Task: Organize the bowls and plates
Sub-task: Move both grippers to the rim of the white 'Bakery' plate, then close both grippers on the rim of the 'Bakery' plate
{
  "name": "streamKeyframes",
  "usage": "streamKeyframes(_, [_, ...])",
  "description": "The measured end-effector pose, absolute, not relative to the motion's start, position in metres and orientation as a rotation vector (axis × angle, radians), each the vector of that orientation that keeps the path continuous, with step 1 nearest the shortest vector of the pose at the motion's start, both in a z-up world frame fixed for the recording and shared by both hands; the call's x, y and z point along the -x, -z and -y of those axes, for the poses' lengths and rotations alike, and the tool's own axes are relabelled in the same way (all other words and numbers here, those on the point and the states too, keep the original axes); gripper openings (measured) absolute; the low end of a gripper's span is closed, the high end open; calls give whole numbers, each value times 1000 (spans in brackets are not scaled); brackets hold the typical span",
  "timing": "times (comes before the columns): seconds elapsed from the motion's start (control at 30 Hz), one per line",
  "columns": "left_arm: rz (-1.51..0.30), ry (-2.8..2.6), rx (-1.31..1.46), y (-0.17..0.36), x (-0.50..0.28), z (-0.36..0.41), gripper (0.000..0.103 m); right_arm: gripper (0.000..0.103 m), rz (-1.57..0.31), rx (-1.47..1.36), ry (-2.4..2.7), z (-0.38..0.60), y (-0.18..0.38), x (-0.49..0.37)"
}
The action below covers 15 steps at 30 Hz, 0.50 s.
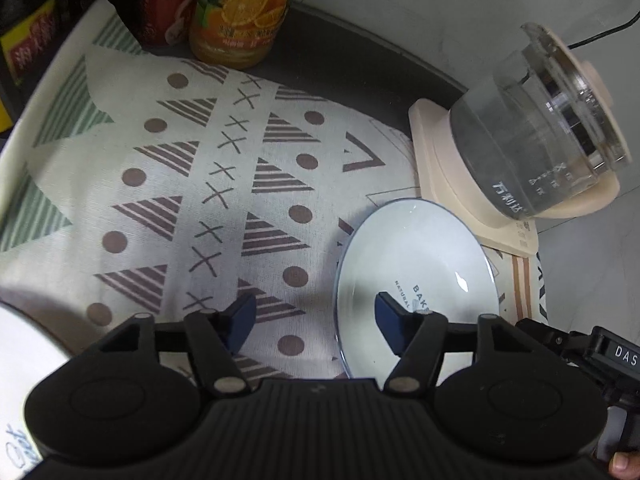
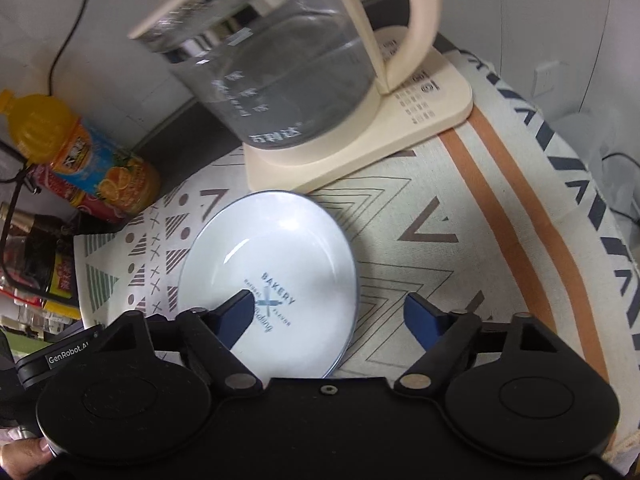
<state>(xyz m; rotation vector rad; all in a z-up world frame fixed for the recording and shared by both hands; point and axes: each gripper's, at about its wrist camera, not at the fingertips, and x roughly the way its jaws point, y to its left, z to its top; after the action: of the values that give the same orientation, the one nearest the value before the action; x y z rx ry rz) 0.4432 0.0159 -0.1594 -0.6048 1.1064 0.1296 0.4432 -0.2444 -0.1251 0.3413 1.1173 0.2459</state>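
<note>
On the bench (image 1: 360, 60), spread with a cream cloth with brown triangles and dots (image 1: 200, 184), lies the round white plate with a thin blue rim and blue bakery lettering (image 2: 272, 264). It lies flat, just in front of the cream kettle base (image 2: 360, 152) that carries the clear glass kettle with a cream handle (image 2: 280, 80).

Your left tongs (image 1: 316, 320) are spread. One blue finger hangs over the plate's left side, the other over bare cloth. They pinch nothing. Your right tongs (image 2: 332, 312) are spread too. One blue finger hangs over the lettering, the other over the cloth past the plate's right edge. They pinch nothing either.

Both tongs seem to be going for the same plate. That could go wrong. If you close both at once, they may bump each other or push the plate sideways. The plate is smooth and low, so a finger could slide off the rim and never catch it. If the plate gets shoved forward, it may knock the kettle base, and the glass kettle could rock.

A tall orange juice bottle with a blue label (image 2: 80, 156) and other bottles stand at the back, well apart from the plate. A second white dish (image 1: 24, 340) peeks in at the left wrist view's lower left edge; how it lies you cannot tell.
</note>
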Motion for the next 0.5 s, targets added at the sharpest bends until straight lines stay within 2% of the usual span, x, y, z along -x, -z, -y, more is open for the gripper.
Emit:
streamKeyframes(0.13, [-1138, -113, 638, 172, -448, -14, 50, 78, -1140, -380, -266, 249, 139, -453])
streamKeyframes(0.27, [-1145, -104, 661, 179, -452, -12, 43, 78, -1173, -387, -269, 250, 152, -460])
streamKeyframes(0.5, [-1162, -89, 655, 182, -464, -11, 23, 62, -1209, -422, -289, 252, 172, -471])
